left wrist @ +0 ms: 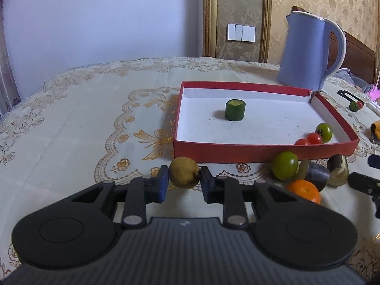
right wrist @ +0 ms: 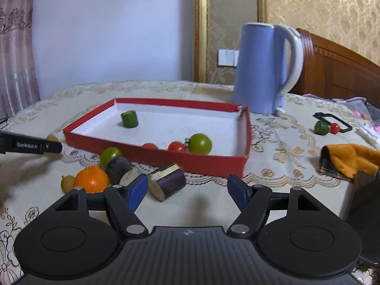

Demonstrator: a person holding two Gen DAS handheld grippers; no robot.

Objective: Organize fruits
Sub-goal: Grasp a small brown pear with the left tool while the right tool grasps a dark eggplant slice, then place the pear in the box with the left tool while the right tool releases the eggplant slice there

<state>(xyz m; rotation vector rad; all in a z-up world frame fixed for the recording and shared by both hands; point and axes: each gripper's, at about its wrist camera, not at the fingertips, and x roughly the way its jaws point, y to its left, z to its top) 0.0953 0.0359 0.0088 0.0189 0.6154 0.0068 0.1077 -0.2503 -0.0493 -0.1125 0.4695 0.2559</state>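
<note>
A brownish-yellow fruit (left wrist: 184, 175) is clamped between the jaws of the left gripper (left wrist: 183, 184), just in front of the near wall of the red tray (left wrist: 261, 153) and above the cloth-covered surface (left wrist: 71, 123). The right gripper (right wrist: 187, 191) is held with its jaws spread wide and nothing between them; a cut eggplant piece (right wrist: 167, 185) lies just beside its left finger. Inside the tray a green cylinder (left wrist: 235, 109) stands near the middle, and two red tomatoes (left wrist: 314, 138) and a green tomato (left wrist: 324, 131) are gathered in one near corner. Outside the tray, by its front wall, a second green tomato (right wrist: 110, 156), an orange (right wrist: 91, 179), a small yellowish fruit (right wrist: 67, 182) and another eggplant piece (right wrist: 118, 168) are clustered together. A blue kettle (right wrist: 263, 67) stands behind the tray, and an orange cloth (right wrist: 349, 158) lies well apart on the right.
</note>
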